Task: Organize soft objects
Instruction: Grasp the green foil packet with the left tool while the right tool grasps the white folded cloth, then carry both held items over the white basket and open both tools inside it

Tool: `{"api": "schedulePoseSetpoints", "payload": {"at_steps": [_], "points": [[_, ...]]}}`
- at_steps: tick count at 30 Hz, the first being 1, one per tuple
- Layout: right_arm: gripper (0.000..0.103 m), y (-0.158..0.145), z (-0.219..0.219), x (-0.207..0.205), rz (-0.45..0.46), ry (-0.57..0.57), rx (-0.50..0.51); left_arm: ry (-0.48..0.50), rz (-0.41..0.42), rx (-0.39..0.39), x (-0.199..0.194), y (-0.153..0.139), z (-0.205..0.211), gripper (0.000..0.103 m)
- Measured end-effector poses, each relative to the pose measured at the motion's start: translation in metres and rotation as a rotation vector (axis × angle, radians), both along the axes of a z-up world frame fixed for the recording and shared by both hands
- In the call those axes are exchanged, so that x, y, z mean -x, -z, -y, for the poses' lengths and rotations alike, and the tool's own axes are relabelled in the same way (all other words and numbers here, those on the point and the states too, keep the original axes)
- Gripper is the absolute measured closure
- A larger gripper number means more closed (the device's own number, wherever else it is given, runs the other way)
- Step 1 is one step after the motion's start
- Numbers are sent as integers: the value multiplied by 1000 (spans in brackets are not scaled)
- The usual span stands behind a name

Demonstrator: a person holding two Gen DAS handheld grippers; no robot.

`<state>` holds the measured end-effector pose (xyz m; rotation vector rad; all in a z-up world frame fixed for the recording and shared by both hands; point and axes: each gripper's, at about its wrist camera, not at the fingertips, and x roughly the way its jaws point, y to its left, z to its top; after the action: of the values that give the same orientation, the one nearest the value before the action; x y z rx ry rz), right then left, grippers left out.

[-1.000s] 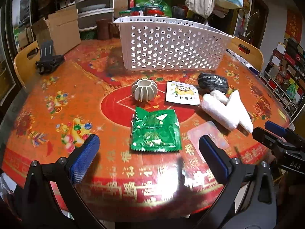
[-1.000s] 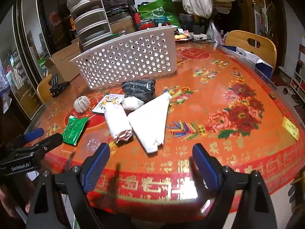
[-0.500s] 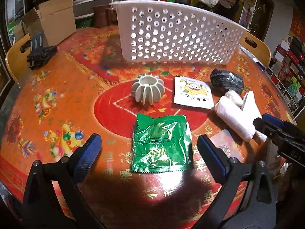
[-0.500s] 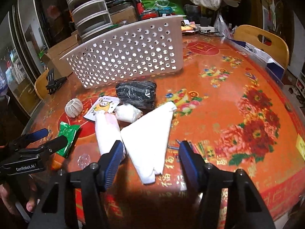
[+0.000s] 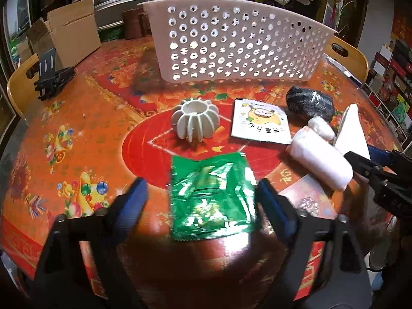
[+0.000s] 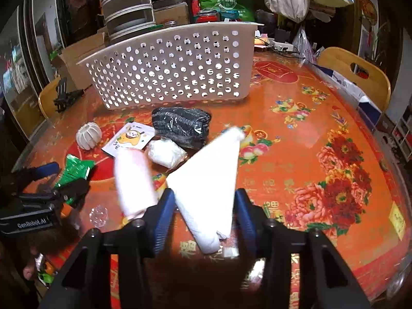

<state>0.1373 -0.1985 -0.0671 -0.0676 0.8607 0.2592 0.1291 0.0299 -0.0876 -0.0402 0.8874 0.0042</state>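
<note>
**Left wrist view: both tongs spread around soft items, nothing gripped**

Left tongs are held wide open, with the green foil packet lying flat on the surface between the blue pads. The right pad is seen at the packet's edge; the left pad is apart from it. Motion blur is present.

In the right wrist view, the right tongs are opened part-way around the near end of the white folded triangular cloth. Contact cannot be confirmed.

Just left of the cloth, a pale pink roll is seen. A small white bundle and a black wrapped bundle are located behind it. A cartoon sachet and a ribbed white ornament are placed mid-surface. The white perforated basket is stood at the far side, behind all items.
</note>
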Motion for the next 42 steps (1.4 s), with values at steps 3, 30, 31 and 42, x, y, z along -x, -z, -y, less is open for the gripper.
{"api": "schedulePoseSetpoints", "payload": {"at_steps": [3,30,31,42], "points": [[61,0,0,0,1,-8,-1,1,7,-18,0,-2,4,37],[89,-12,9,7,36,-20,-82,36,111,18,16,-15,-4,100],[89,-12,9,7,37,-20,-83,38,112,18,17,-15,-4,100],[89,-18,8,8,52,-12,-86,53,144,21,23,-21,-4,100]]}}
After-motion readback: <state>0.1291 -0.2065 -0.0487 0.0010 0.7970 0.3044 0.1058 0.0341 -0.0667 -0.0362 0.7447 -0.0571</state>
